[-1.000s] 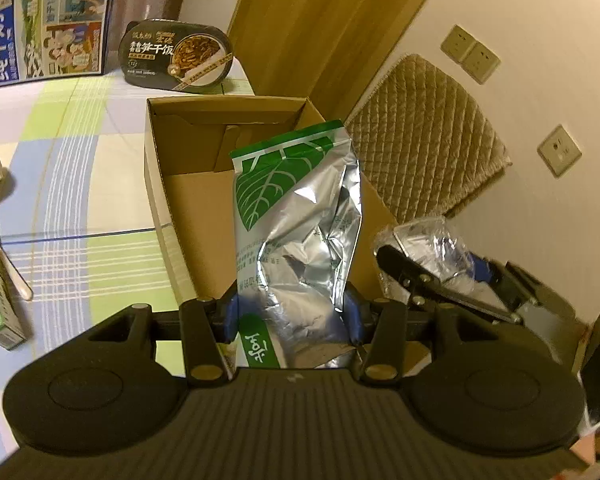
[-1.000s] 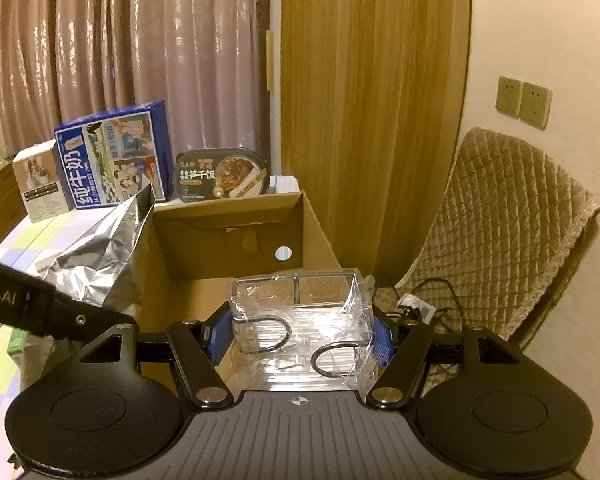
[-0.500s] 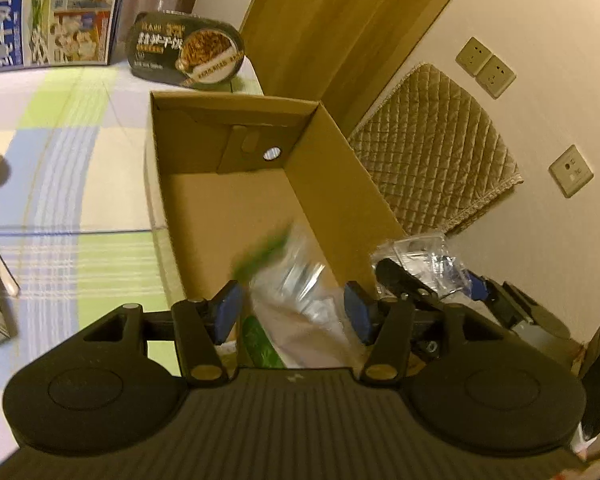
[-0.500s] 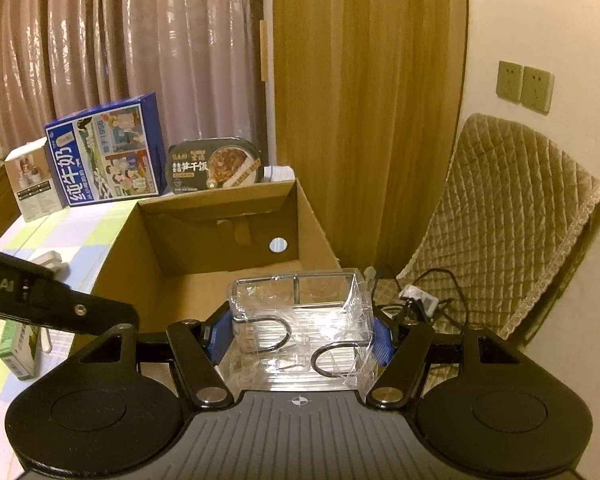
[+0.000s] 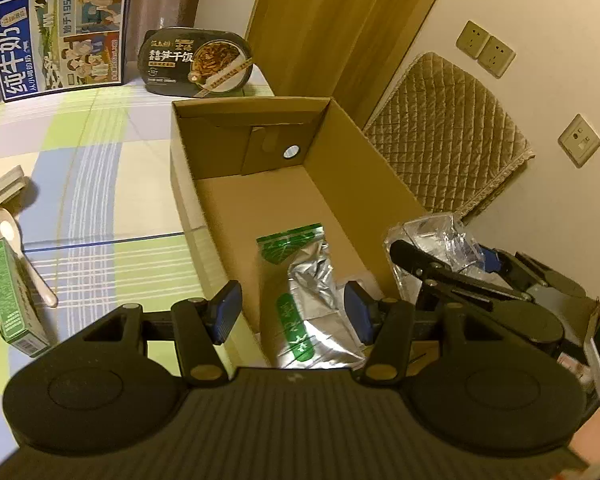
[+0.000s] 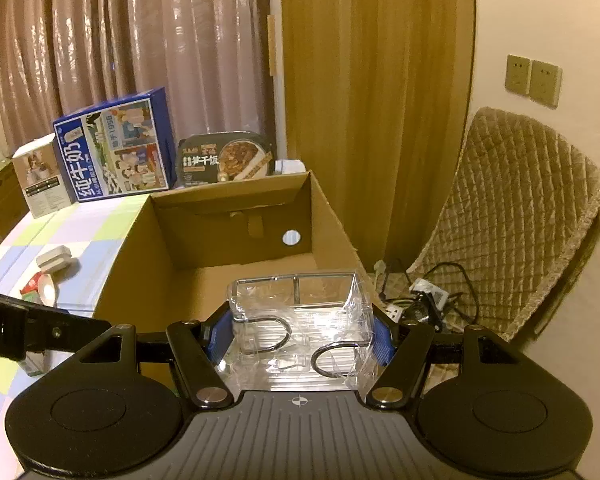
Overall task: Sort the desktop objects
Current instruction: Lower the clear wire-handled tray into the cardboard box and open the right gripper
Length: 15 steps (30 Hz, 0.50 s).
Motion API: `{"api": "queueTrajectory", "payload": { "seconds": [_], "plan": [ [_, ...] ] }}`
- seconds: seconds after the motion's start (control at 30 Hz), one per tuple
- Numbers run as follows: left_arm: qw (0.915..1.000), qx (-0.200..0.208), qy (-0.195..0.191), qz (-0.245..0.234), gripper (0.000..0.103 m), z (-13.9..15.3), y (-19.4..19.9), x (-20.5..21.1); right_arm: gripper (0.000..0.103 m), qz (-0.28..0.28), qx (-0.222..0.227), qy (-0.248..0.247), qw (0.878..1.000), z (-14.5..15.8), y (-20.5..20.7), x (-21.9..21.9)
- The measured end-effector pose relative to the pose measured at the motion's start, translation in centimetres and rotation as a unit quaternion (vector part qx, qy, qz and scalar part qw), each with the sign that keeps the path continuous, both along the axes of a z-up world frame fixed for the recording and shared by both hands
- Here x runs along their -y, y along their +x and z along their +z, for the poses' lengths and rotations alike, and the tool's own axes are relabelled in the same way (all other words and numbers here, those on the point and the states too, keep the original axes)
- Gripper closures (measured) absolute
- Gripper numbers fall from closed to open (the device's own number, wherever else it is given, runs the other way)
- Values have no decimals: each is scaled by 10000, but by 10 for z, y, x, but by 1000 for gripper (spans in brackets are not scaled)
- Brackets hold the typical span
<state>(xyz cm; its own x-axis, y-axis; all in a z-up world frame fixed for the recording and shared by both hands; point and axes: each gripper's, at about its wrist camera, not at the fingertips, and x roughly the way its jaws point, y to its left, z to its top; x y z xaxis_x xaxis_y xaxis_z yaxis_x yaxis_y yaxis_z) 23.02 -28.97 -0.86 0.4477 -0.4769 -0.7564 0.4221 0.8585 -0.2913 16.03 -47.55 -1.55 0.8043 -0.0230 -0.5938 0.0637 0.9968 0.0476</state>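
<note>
A silver foil pouch with a green leaf label lies inside the open cardboard box, at its near end. My left gripper hovers just above it, open, its blue pads clear of the foil on both sides. My right gripper is shut on a clear plastic-wrapped pack of metal hooks, held over the near rim of the same box. In the left wrist view that clear pack shows beyond the box's right wall.
On the checked tablecloth stand a blue milk carton case and a black instant-rice bowl behind the box. A green small box, white spoon and white block lie left. A quilted chair and cables are right.
The left gripper let go of the foil pouch, which dropped from upright between the pads down into the box. The right gripper kept still with the clear pack.
</note>
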Motion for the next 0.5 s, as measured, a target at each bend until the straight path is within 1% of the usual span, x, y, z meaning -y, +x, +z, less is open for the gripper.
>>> {"api": "queueTrajectory", "payload": {
  "seconds": [0.13,0.17,0.2,0.23,0.3,0.5],
  "plan": [
    [10000,15,62,29,51,-2,-1,-5,38,43,52,153,9999,0,3,-1],
    [10000,11,70,37,50,-3,-1,-6,33,58,60,188,9998,0,4,-1],
    [10000,4,84,42,47,-4,-1,-7,29,57,70,199,9998,0,4,-1],
    [9999,8,95,47,42,-4,-2,-8,23,64,98,206,9997,1,4,-2],
    [9999,29,110,56,40,-5,-3,-10,22,92,128,199,9997,2,2,-2],
    [9998,17,153,79,40,-7,-5,-16,22,23,127,239,9996,4,-4,-2]
  ]
}}
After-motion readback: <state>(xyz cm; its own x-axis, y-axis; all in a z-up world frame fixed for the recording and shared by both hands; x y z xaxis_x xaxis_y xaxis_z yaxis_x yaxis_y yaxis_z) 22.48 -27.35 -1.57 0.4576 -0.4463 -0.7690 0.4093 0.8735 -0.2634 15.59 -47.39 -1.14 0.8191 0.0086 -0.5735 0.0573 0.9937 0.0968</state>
